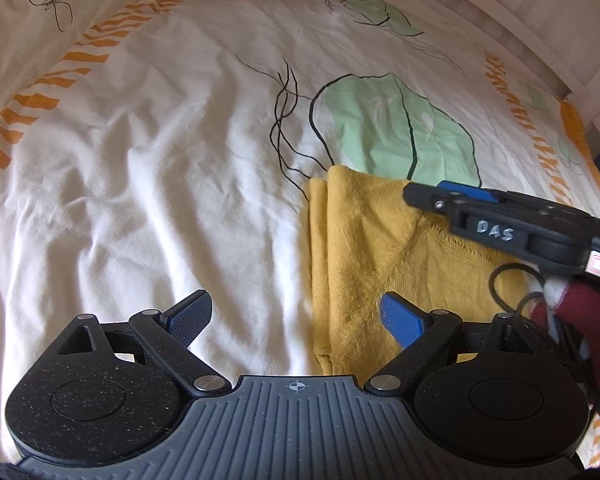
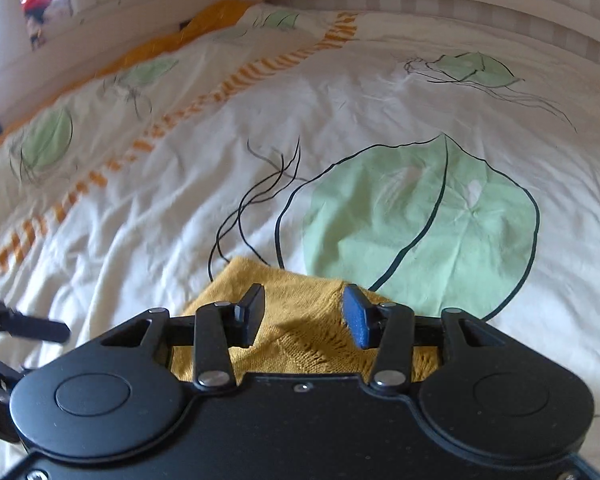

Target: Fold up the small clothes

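Observation:
A mustard-yellow knit garment (image 1: 364, 248) lies folded on the white duvet (image 1: 140, 200), its long left edge straight. My left gripper (image 1: 296, 318) hangs open and wide over that left edge; its right pad (image 1: 402, 320) is above the knit and its left pad (image 1: 192, 316) above bare duvet. My right gripper (image 2: 305, 308) is half open over the garment (image 2: 300, 332) near its far edge, with the fabric showing between the fingers and nothing pinched. In the left wrist view the right gripper (image 1: 432, 196) reaches in from the right across the garment's far corner.
The duvet carries a large green leaf print (image 2: 420, 220) just beyond the garment and orange striped bands (image 1: 40, 100). A white bed frame (image 1: 596, 92) borders the far right. A dark red sleeve (image 1: 580, 320) and a black cable (image 1: 512, 280) lie at the right.

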`<state>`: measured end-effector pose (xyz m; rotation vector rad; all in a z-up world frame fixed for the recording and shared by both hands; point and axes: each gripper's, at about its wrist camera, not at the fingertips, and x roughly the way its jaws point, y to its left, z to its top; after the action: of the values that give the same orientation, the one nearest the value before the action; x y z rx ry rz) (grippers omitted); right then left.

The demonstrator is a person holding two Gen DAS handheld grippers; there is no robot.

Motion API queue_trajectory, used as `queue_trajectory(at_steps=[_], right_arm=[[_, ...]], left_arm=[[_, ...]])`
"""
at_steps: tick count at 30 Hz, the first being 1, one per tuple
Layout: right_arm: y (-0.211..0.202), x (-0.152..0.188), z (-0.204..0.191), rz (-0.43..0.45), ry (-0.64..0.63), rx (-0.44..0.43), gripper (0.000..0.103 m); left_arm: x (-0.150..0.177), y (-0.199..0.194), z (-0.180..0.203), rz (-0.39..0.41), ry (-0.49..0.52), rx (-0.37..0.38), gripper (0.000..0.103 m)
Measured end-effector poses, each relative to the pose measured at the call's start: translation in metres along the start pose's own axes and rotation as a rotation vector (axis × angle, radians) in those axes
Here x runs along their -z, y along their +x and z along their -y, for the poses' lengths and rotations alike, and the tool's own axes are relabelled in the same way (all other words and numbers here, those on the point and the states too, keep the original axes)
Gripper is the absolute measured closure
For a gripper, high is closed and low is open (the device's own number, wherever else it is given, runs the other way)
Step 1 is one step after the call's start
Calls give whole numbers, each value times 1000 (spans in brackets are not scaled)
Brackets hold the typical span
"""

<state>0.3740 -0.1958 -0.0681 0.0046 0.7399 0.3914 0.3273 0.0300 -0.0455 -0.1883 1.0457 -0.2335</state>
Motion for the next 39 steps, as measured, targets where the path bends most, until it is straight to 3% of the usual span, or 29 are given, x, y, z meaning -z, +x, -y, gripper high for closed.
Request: queue_trajectory(at_steps=[6, 10, 14, 19, 22, 28, 35, 39], right_arm=[[-25, 22, 9, 26, -20, 53, 48], [-32, 48, 7, -11, -86, 105, 33], [-40, 71, 4, 20, -139, 135, 28], [-47, 75, 0, 31, -131, 138, 13], [-47, 78, -4, 14, -141, 132, 4], [-51, 83, -6, 9, -141, 144, 1], [-68, 90, -1, -21, -109, 145, 1], [-81, 98, 11, -32, -41, 138, 1]], left_arm=[[3, 1, 4, -7, 1, 7, 11], [5, 1, 9, -5, 16, -3, 11], [7, 2, 12, -5, 24, -10, 11], [8, 11, 8, -41, -9, 109, 11], [11, 14, 12, -36, 4, 115, 10], [15, 7, 24, 32, 89, 36, 9], [21, 5, 24, 33, 106, 13, 9], [29, 3, 23, 16, 101, 39, 9]])
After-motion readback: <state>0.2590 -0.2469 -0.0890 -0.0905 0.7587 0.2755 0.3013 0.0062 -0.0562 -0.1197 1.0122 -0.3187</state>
